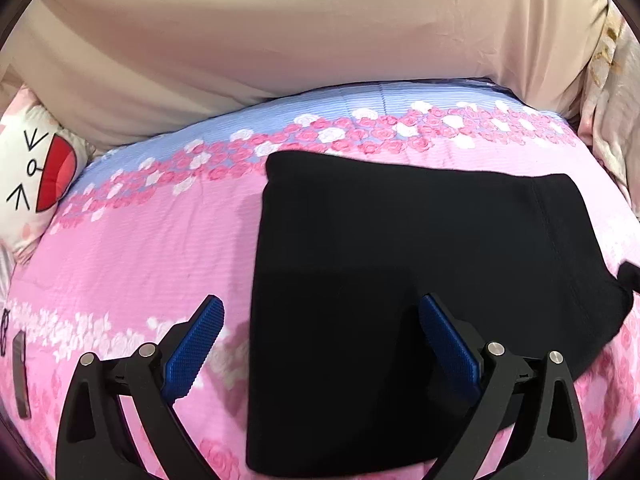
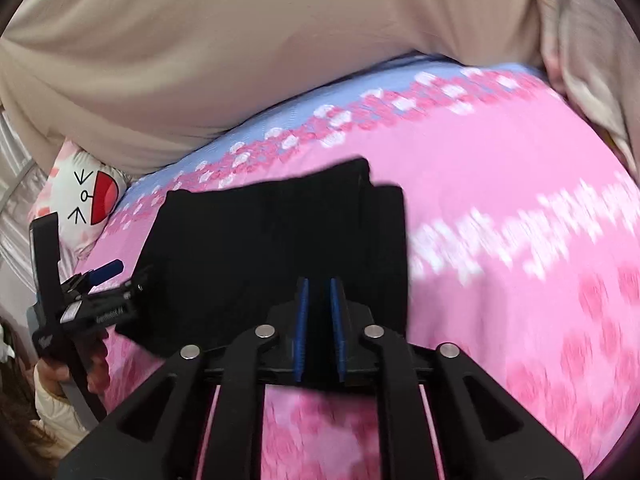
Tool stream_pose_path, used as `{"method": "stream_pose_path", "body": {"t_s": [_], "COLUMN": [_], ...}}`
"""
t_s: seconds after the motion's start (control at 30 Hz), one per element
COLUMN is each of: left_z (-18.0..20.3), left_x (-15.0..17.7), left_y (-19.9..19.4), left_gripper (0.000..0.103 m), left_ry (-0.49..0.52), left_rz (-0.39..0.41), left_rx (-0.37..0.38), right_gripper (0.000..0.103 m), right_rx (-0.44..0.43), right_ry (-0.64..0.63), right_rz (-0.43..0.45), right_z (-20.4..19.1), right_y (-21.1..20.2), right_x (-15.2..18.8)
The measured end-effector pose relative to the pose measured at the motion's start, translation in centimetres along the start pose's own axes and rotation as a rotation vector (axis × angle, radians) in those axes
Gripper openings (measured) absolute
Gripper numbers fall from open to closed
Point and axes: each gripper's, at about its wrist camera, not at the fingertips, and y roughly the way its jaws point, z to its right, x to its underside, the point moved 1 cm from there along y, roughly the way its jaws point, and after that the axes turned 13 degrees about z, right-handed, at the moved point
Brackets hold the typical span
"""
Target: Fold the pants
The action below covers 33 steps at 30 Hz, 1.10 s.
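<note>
The black pants (image 1: 420, 280) lie folded into a thick, roughly square bundle on the bed (image 1: 132, 256), whose cover is pink with bands of rose print and a pale blue strip along its far edge.

The left gripper (image 1: 322, 322) hangs just above the bundle's near left part with its blue-padded fingers (image 1: 196, 344) spread wide and nothing between them. One finger is over bare pink cover just left of the pants' edge, the other over the black cloth. Seen from the right wrist, that same gripper (image 2: 106, 276) sits at the left side of the bundle, held in the person's hand (image 2: 60, 376).

The right gripper (image 2: 320, 284) has its two blue pads drawn close, only a narrow dark gap between them, at the near edge of the pants. Black cloth fills that gap, so it looks pinched on the fabric, though the view is blurred.

Beyond both grippers a beige quilt (image 1: 240, 40) is heaped along the far side of the bed. Off to the far left lies a white pillow (image 1: 36, 172) printed with a cartoon face and a red open mouth.
</note>
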Motion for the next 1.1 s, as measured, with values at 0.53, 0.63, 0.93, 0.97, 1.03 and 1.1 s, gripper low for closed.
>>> {"method": "stream_pose_path", "body": {"t_s": [0.53, 0.63, 0.93, 0.97, 1.03, 1.1], "left_z": [-0.1, -1.3, -7.9, -8.8, -9.4, -9.0], "left_x": [2.3, 3.3, 3.9, 4.6, 5.5, 5.9], "left_y": [-2.7, -1.7, -2.0, -1.1, 0.1, 0.4], "left_gripper": [0.097, 0.098, 0.097, 0.097, 0.097, 0.097], "left_ry": [0.003, -0.009, -0.316, -0.388, -0.483, -0.517], "left_rz": [-0.014, -0.034, -0.107, -0.149, -0.199, -0.203], "left_rx": [-0.039, -0.069, 0.116, 0.145, 0.220, 0.250], "right_gripper": [0.024, 0.025, 0.082, 0.082, 0.082, 0.082], "right_rx": [-0.010, -0.019, -0.022, -0.041, -0.086, -0.107], "right_ry": [-0.113, -0.081, 0.036, 0.076, 0.147, 0.204], "right_rz": [0.010, -0.054, 0.047, 0.032, 0.005, -0.035], "right_z": [-1.1, 0.9, 2.5, 3.0, 3.7, 4.4], "right_y": [-1.2, 1.1, -2.8, -2.3, -1.4, 0.1], "right_x": [2.8, 4.4, 2.7, 2.9, 3.5, 3.9]}}
